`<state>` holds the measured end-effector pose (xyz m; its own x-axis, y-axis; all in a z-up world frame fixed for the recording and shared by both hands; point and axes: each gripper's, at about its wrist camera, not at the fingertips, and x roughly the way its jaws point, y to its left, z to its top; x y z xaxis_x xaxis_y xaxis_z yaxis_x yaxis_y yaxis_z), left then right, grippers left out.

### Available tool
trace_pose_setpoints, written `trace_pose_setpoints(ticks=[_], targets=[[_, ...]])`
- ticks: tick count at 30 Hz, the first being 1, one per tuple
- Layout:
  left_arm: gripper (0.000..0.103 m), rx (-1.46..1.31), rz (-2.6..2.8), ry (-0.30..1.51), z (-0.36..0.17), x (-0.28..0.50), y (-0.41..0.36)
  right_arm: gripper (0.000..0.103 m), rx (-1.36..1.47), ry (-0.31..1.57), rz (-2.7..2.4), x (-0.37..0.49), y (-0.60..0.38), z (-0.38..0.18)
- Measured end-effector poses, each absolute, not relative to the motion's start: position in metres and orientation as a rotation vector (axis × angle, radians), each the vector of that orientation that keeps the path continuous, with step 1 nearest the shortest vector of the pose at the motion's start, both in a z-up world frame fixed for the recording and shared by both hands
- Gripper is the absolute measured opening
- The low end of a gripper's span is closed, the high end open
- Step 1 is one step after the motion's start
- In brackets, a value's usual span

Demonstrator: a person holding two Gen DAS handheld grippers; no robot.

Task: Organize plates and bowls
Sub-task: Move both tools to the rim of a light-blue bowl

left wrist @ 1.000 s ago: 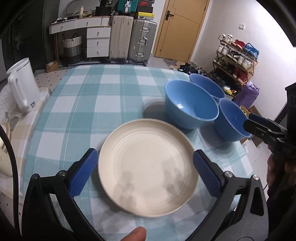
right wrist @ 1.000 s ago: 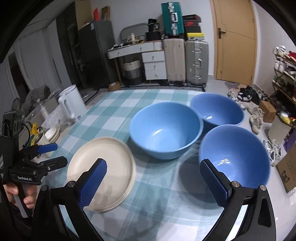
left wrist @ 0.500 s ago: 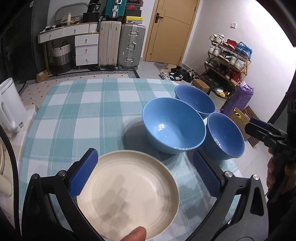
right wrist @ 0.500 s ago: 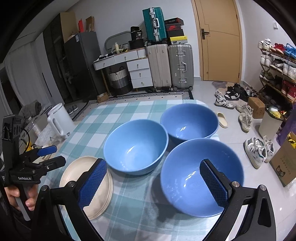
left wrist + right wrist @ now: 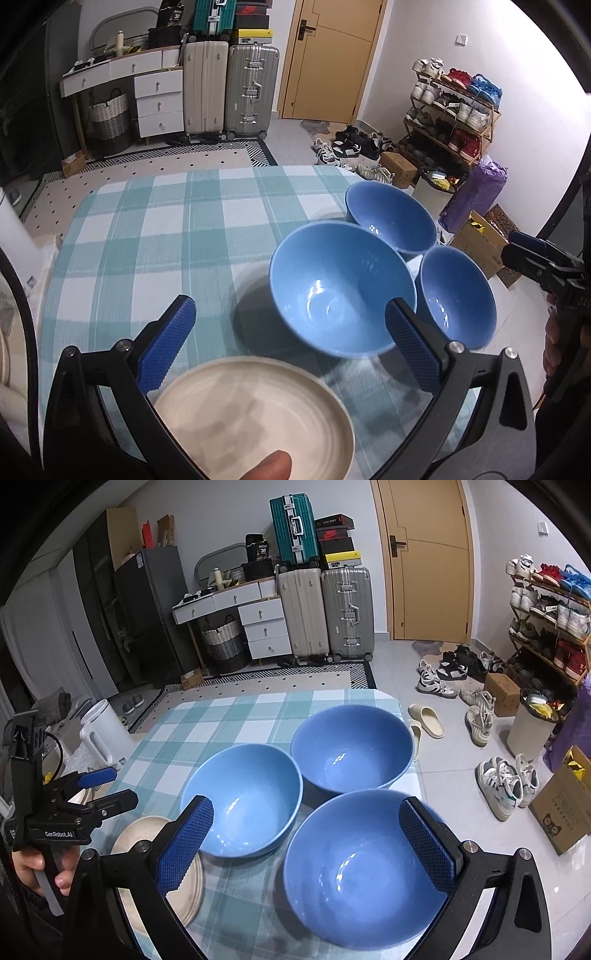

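- both our claws are spread wide and grasp nothing: left gripper [image 5: 290, 343] above the cream plate [image 5: 255, 417], right gripper [image 5: 306, 842] over the nearest blue bowl [image 5: 365, 871].
- we see three blue bowls clustered on the checked tablecloth [image 5: 155, 236], beside the plate.

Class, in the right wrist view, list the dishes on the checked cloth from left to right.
Cream plates → left blue bowl → far blue bowl. The nearest blue bowl overlaps both, so I leave it out.
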<state>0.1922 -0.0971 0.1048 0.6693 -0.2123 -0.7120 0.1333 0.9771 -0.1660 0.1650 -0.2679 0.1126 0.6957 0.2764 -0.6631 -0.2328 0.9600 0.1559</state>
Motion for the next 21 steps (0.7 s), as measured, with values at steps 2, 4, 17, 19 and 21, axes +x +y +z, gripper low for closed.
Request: trace_pose_setpoints(ticks=[2, 4, 17, 19, 21], targets=[[0.102, -0.103, -0.202, 0.823, 0.105, 0.209, -0.102, 0.102, 0.066, 0.751, 0.278, 0.175, -0.272, 0.114], [0.102, -0.103, -0.216, 0.837, 0.104, 0.226, -0.107, 0.102, 0.074, 0.755, 0.268, 0.186, -0.275, 0.114], [0.102, -0.052, -0.283, 0.916, 0.089, 0.332, -0.162, 0.102, 0.143, 0.799, 0.173, 0.259, -0.315, 0.109], [0.102, -0.048, -0.285, 0.927, 0.086, 0.345, -0.168, 0.102, 0.151, 0.810, 0.162, 0.269, -0.322, 0.106], [0.102, -0.044, -0.287, 0.939, 0.081, 0.360, -0.175, 0.102, 0.154, 0.820, 0.155, 0.277, -0.328, 0.102]])
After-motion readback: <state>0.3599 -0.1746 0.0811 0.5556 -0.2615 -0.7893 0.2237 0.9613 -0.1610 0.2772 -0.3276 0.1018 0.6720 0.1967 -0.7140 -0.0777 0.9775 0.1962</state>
